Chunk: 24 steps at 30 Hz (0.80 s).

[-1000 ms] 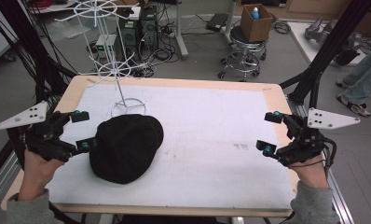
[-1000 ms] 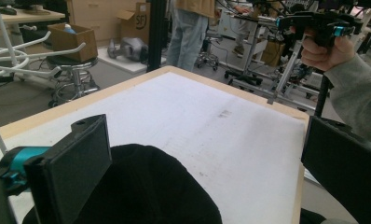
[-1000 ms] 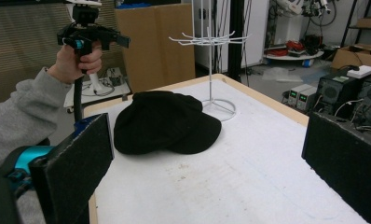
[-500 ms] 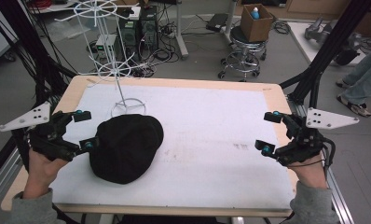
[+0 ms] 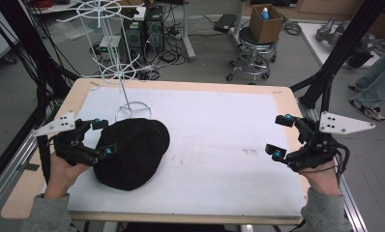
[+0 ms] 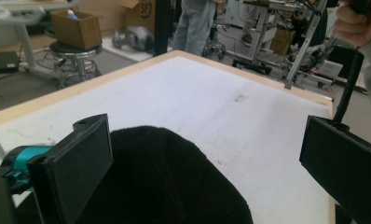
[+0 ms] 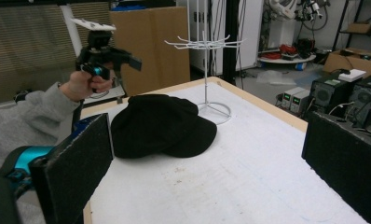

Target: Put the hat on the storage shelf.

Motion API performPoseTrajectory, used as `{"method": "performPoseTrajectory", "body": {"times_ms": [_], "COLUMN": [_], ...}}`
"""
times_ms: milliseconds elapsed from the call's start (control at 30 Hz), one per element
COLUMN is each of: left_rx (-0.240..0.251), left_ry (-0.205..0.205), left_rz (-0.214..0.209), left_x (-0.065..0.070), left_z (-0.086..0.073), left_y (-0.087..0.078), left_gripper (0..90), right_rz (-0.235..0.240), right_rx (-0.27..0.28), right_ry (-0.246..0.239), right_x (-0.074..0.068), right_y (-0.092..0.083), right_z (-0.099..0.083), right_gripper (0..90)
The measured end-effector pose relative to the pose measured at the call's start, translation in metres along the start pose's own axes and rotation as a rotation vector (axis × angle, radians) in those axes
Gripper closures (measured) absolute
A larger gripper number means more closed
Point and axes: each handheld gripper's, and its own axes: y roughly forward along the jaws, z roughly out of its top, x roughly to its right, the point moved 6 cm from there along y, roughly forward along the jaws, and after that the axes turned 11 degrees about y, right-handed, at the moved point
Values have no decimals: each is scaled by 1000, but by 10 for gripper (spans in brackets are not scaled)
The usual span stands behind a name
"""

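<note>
The left tongs [image 5: 102,137], jaws spread, have edged up to the cap [image 5: 131,153] near the surface's left edge, ready to grip; the right tongs [image 5: 282,137] wait released.

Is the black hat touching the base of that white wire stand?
Cannot tell. In the high view the black hat reaches the ring base of the white wire stand; the right gripper view shows neither clear gap nor contact.

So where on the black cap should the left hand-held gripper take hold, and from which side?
Probably the soft crown edge of the black cap on the side facing the left hand-held gripper, coming in from the table's left. The cap lies flat, its brim pointing toward the white wire rack, so the brim is farther off. The jaws are open and already straddle that near edge, where the fabric looks pinchable.
</note>
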Motion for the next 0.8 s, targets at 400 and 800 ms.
{"method": "performPoseTrajectory", "body": {"times_ms": [400, 800], "left_rx": [-47, -129], "left_ry": [-8, 35], "left_rz": [-16, 35], "left_x": [-3, 2], "left_z": [-23, -39], "left_y": [12, 22], "left_gripper": [79, 88], "right_rz": [2, 6], "right_rx": [-10, -6], "right_ry": [5, 11], "right_x": [0, 1], "right_y": [2, -1], "right_z": [-1, -1], "right_gripper": [9, 9]}}
